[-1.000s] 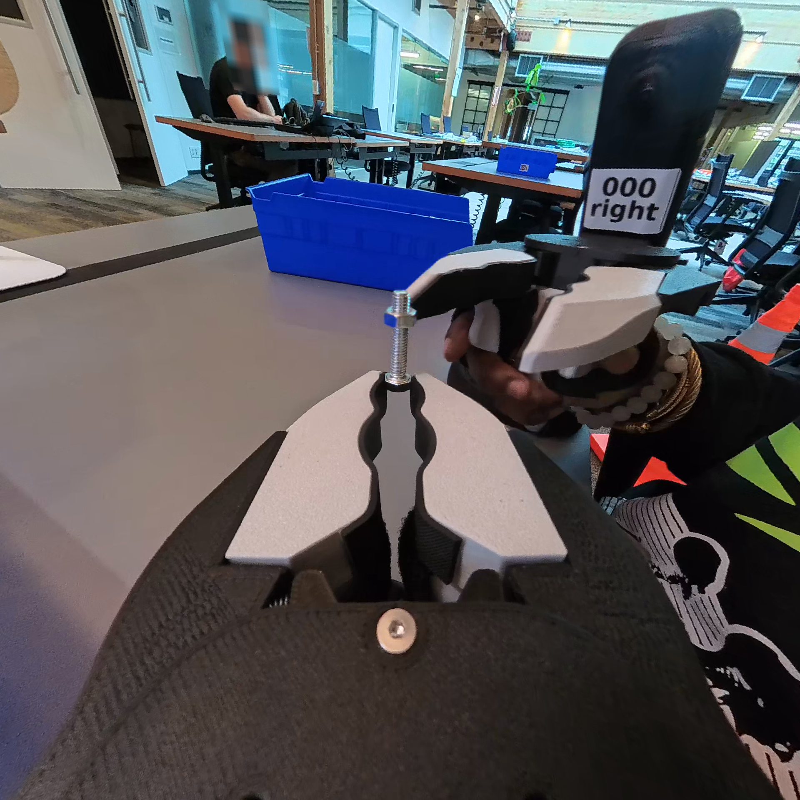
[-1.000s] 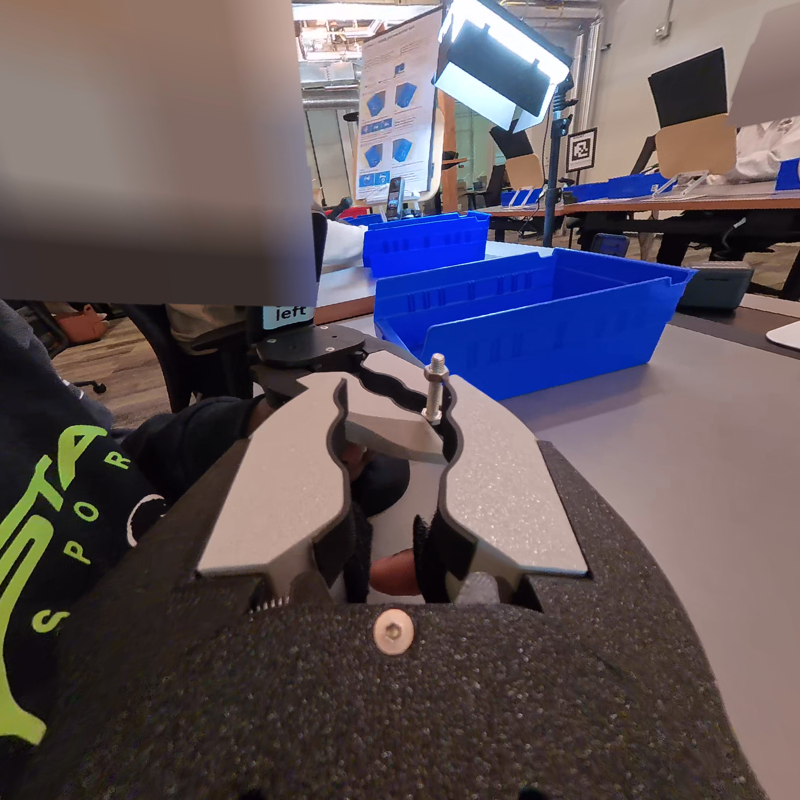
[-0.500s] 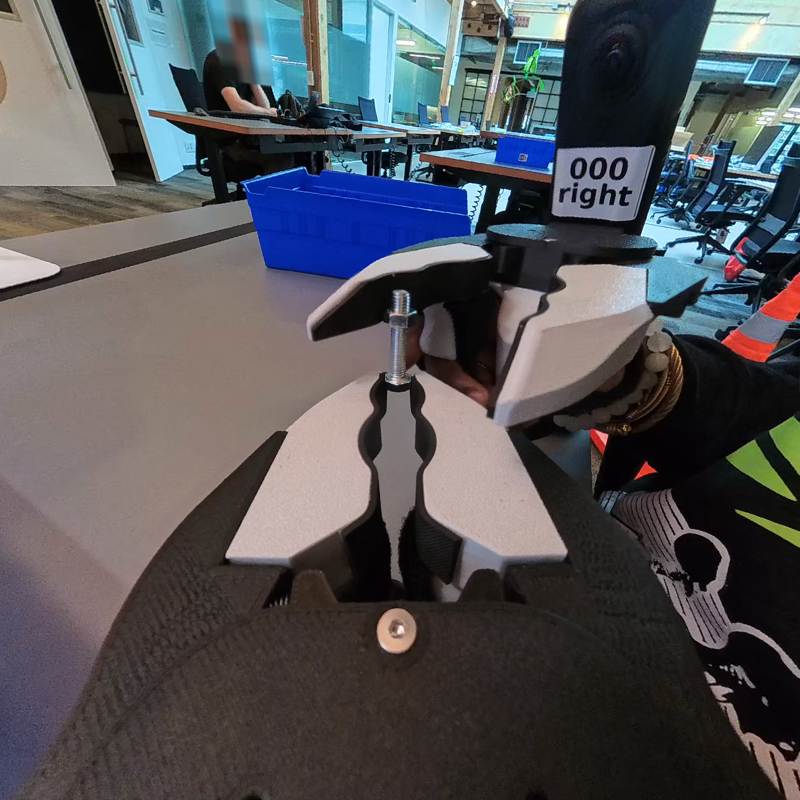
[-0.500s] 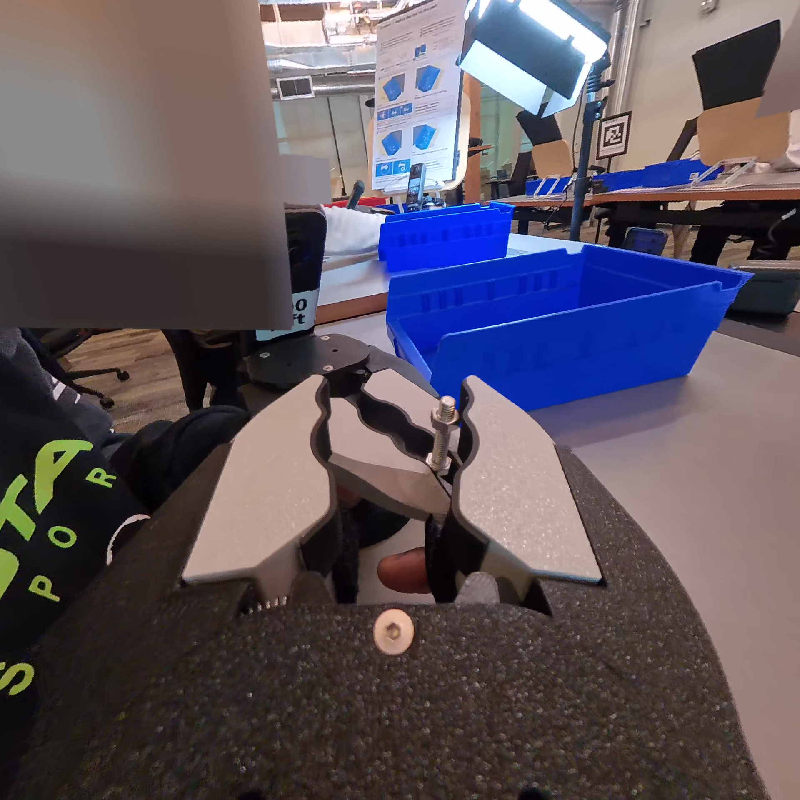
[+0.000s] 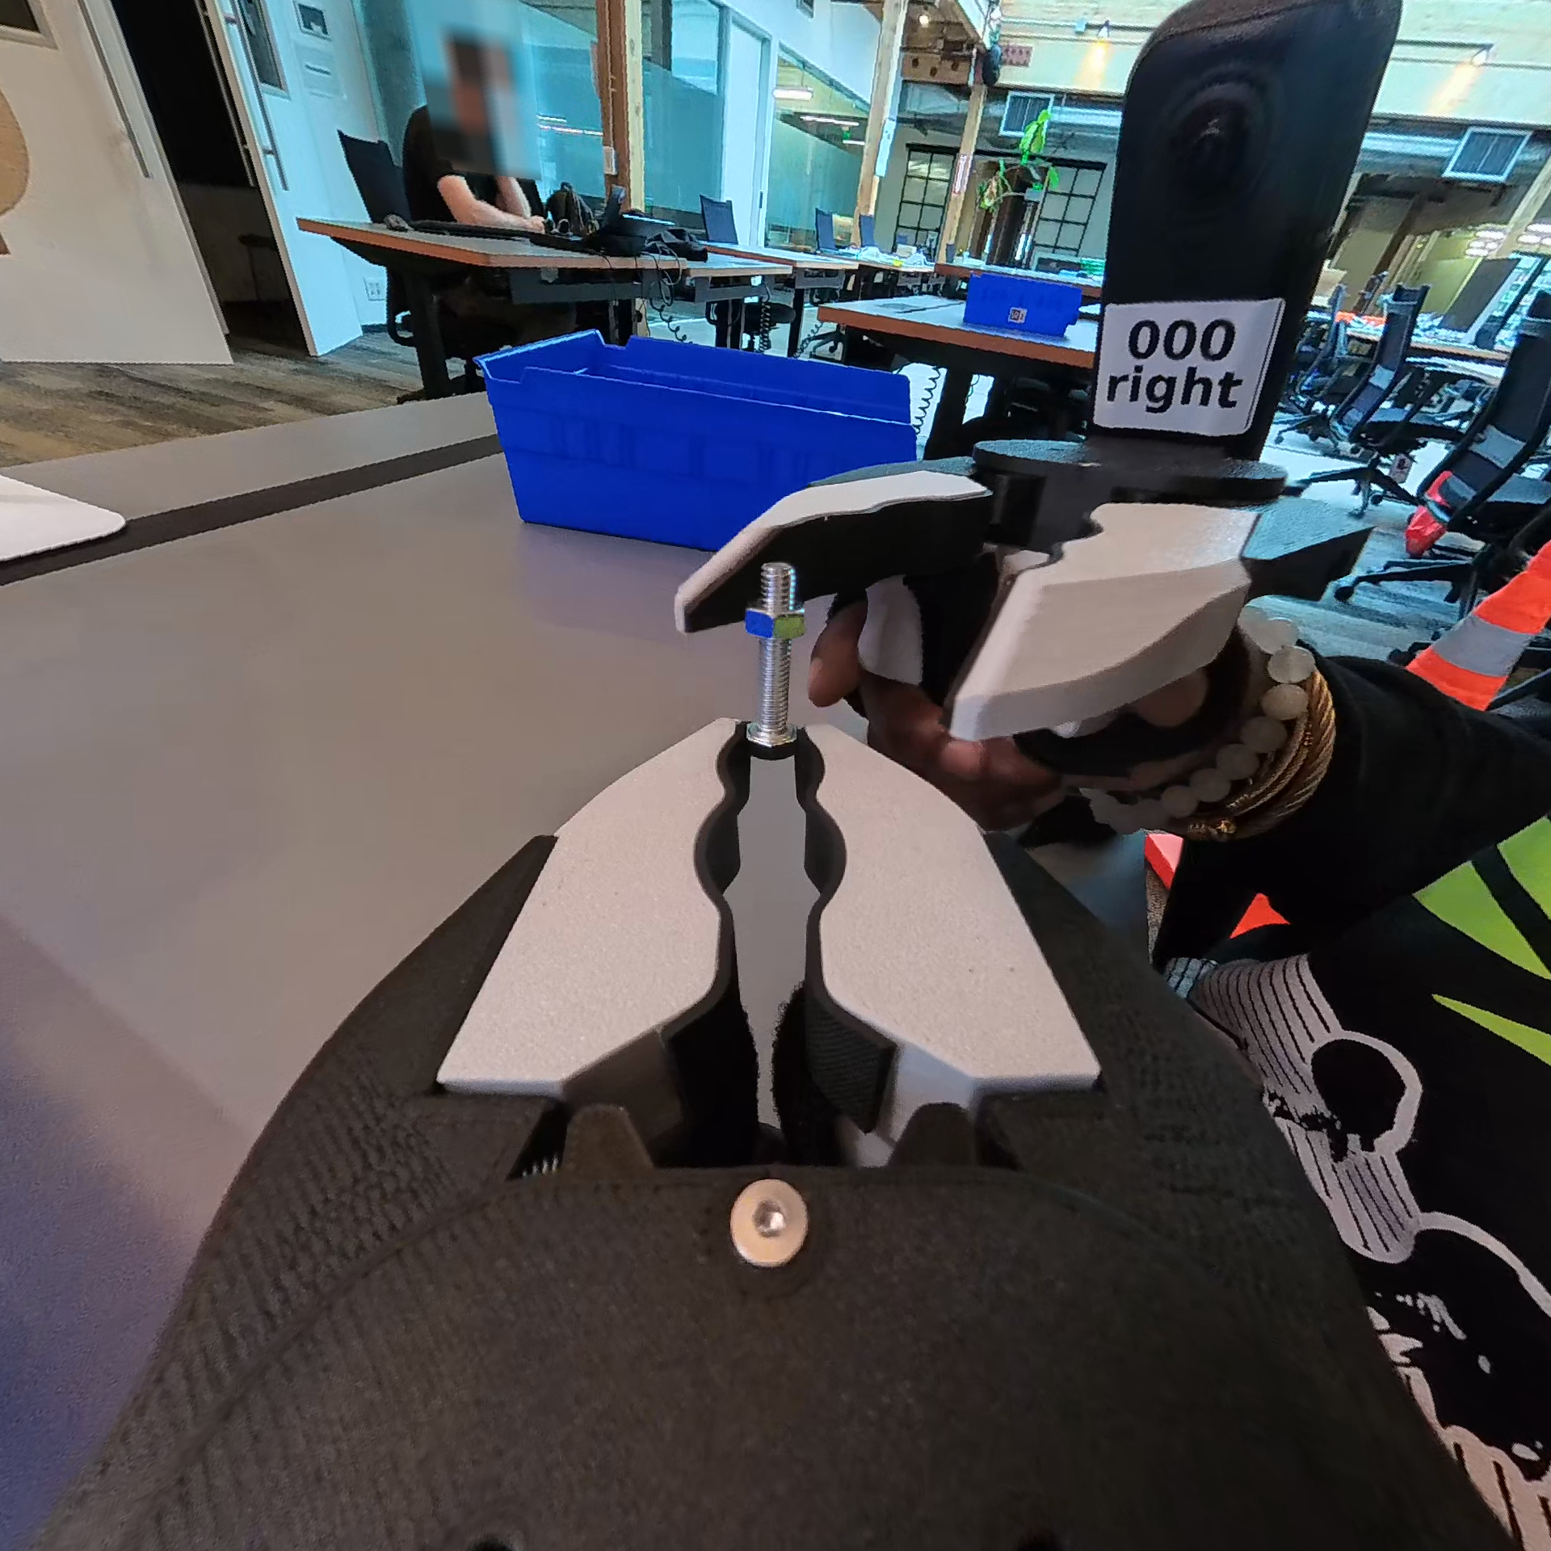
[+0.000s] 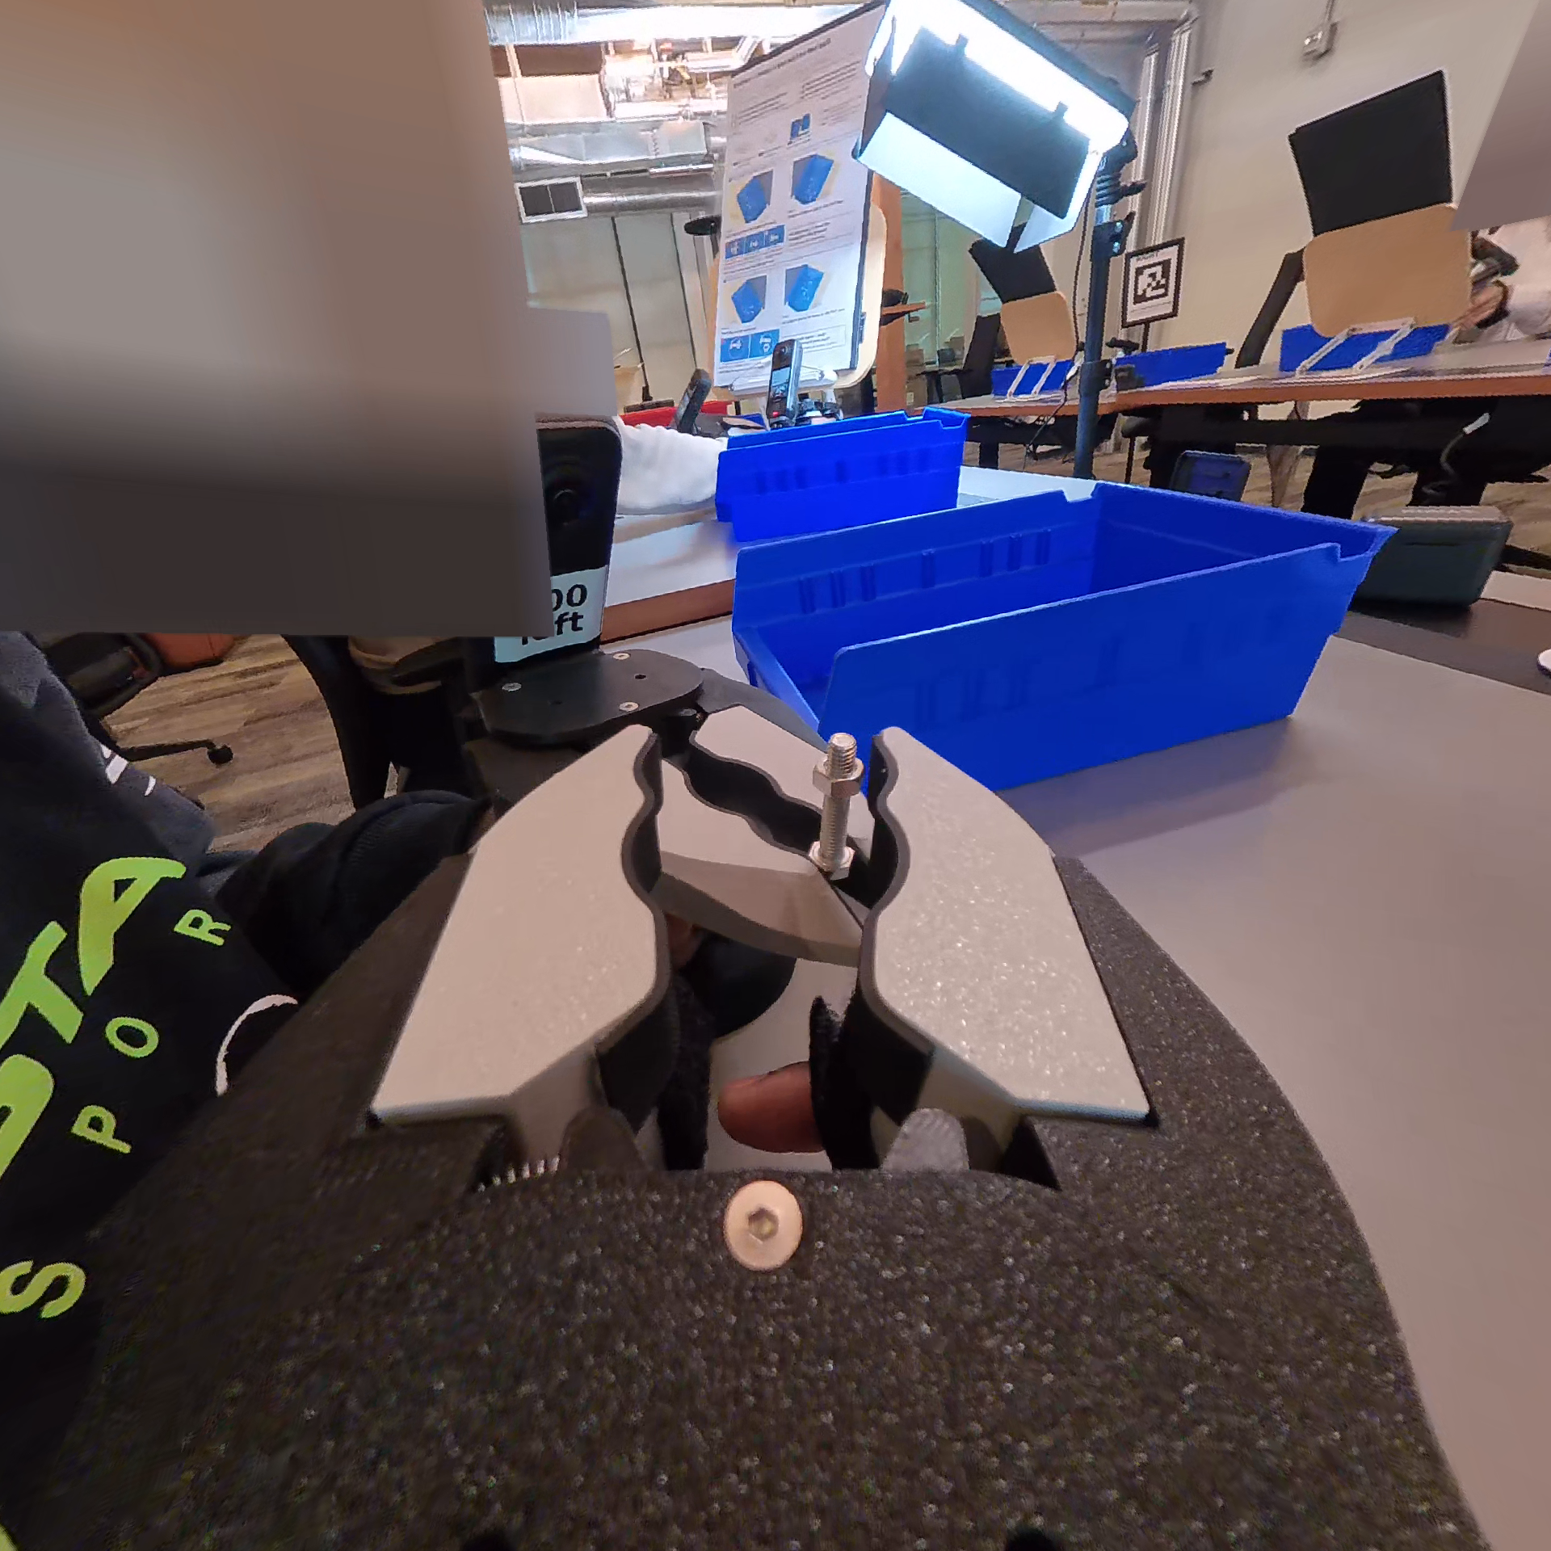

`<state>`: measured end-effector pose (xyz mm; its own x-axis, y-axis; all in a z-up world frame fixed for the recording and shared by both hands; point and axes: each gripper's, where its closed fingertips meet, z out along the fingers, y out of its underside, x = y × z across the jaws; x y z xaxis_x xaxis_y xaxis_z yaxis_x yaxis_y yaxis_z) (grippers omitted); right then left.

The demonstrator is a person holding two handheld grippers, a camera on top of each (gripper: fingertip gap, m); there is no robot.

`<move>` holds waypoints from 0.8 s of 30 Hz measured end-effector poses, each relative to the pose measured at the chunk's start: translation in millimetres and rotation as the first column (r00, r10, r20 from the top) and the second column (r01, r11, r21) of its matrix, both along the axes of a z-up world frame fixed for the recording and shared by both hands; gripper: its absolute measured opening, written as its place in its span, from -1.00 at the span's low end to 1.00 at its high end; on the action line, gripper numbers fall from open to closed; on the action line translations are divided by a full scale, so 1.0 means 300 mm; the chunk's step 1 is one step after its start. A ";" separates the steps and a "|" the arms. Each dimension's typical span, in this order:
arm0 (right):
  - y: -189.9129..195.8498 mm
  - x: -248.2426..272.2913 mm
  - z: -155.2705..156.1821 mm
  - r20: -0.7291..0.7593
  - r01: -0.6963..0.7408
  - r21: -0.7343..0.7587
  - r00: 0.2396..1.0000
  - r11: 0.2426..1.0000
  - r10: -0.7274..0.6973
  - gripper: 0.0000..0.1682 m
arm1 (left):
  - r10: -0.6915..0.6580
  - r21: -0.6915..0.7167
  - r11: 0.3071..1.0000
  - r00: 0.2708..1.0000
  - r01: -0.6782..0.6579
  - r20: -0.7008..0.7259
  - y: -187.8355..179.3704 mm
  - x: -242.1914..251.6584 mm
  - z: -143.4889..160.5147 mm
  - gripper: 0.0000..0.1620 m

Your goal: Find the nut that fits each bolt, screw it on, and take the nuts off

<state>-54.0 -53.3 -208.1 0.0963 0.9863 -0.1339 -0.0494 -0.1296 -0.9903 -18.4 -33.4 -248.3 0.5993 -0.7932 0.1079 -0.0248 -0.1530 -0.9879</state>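
Bolt-and-nut job sits over a wide grey matte tabletop (image 5: pixel 294 713), w/ a blue open-top plastic bin (image 5: pixel 705 453) resting on it well behind the grippers. Same bin fills the right side of the right wrist view, a 2nd blue bin (image 6: pixel 839 478) behind it on another desk.

Left gripper (image 5: pixel 772 743), grey fingers on a black foam body, is closed on the head end of a silver threaded steel bolt (image 5: pixel 774 663), which stands upright from the fingertips.

Right gripper (image 6: pixel 759 747), same build, has its jaws spread apart; one grey finger (image 5: pixel 831 545) reaches in from the right, tip level w/ the nut, the other finger hangs apart, nearer the person's hand (image 5: pixel 932 730). Contact btwn tip and nut: can't tell.

Small silver hex nut (image 5: pixel 774 623) sits high on the bolt's thread, a few turns below the top end.
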 end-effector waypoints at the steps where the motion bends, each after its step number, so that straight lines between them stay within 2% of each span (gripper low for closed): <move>1: 0.004 0.000 0.001 -0.005 0.005 0.000 1.000 1.000 -0.005 -0.42 | -0.001 0.000 1.000 1.000 0.001 -0.002 -0.001 0.001 -0.001 -0.87; 5: 0.001 -0.009 0.001 -0.007 -0.005 -0.001 1.000 1.000 0.005 -0.38 | -0.001 -0.001 1.000 1.000 0.001 -0.003 0.000 0.001 -0.001 -0.87; 14: 0.005 0.013 0.000 -0.001 0.007 -0.005 1.000 1.000 -0.007 -0.50 | 0.006 -0.002 1.000 1.000 -0.006 0.009 0.002 -0.004 0.002 -0.87; 19: 0.006 -0.003 0.003 -0.007 0.005 0.009 1.000 1.000 -0.005 -0.41 | 0.002 -0.001 1.000 1.000 -0.002 0.001 0.001 -0.001 0.000 -0.87; 24: -0.001 -0.003 0.003 0.006 0.002 0.019 1.000 1.000 -0.002 -0.42 | 0.007 -0.003 1.000 1.000 -0.007 0.006 0.003 -0.004 0.002 -0.87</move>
